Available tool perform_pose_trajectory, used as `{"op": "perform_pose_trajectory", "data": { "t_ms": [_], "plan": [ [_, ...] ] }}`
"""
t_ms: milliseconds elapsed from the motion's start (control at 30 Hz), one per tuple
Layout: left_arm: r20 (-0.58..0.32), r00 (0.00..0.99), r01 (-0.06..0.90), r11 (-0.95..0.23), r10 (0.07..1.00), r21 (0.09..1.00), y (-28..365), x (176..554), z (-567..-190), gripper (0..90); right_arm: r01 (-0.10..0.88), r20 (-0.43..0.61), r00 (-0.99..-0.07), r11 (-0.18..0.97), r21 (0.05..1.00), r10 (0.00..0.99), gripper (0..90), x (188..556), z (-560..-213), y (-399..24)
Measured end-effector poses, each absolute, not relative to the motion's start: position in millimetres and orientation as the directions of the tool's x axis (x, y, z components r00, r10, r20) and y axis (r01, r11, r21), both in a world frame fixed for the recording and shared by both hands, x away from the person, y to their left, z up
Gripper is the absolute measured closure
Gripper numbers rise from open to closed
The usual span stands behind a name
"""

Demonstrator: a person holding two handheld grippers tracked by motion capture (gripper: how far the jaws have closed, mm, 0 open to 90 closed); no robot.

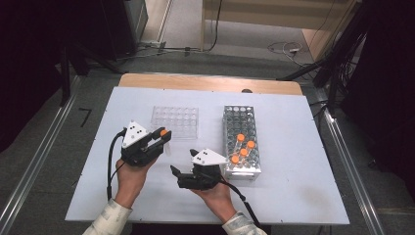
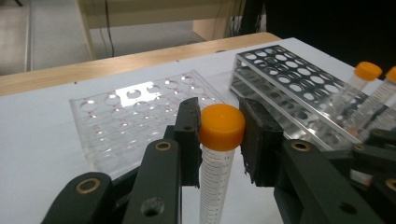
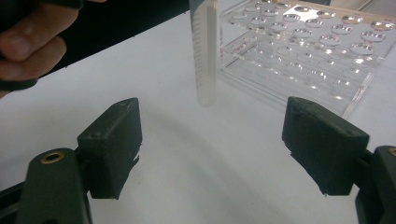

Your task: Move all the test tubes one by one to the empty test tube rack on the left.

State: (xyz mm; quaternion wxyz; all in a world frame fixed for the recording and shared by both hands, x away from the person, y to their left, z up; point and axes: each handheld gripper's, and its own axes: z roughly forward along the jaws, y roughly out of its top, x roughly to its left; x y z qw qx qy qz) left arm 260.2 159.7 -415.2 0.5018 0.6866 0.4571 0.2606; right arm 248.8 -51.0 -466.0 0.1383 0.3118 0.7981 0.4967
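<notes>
The left gripper (image 2: 219, 140) was clenched on an orange-capped centrifuge tube (image 2: 215, 172), its pads pressing the tube just under the cap and holding it upright above the white table (image 1: 293, 196), just in front of the clear acrylic rack (image 1: 175, 121). The right gripper (image 3: 215, 144) stood released with nothing between its jaws, low over the table near the tube's lower end. Beside it, the metal tube rack (image 1: 239, 122) held four more orange-capped tubes (image 1: 243, 149) at its near end.
</notes>
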Motion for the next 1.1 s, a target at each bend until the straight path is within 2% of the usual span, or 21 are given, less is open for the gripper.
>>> {"op": "perform_pose_trajectory", "data": {
  "t_ms": [667, 1100],
  "plan": [
    [-0.103, 0.326, 0.363, -0.024, 0.940, 0.932, 185.1, 304.9, -395.8, 70.1, 0.355, 0.092, -0.786, 0.323, 0.877, 0.612, 18.9, 238.6, -467.9, -57.6],
    [-0.075, 0.285, 0.350, -0.031, 0.955, 0.936, 193.3, 326.4, -385.7, 70.1, 0.354, 0.097, -0.789, 0.321, 0.879, 0.606, 19.5, 238.4, -468.9, -56.3]
  ]
}}
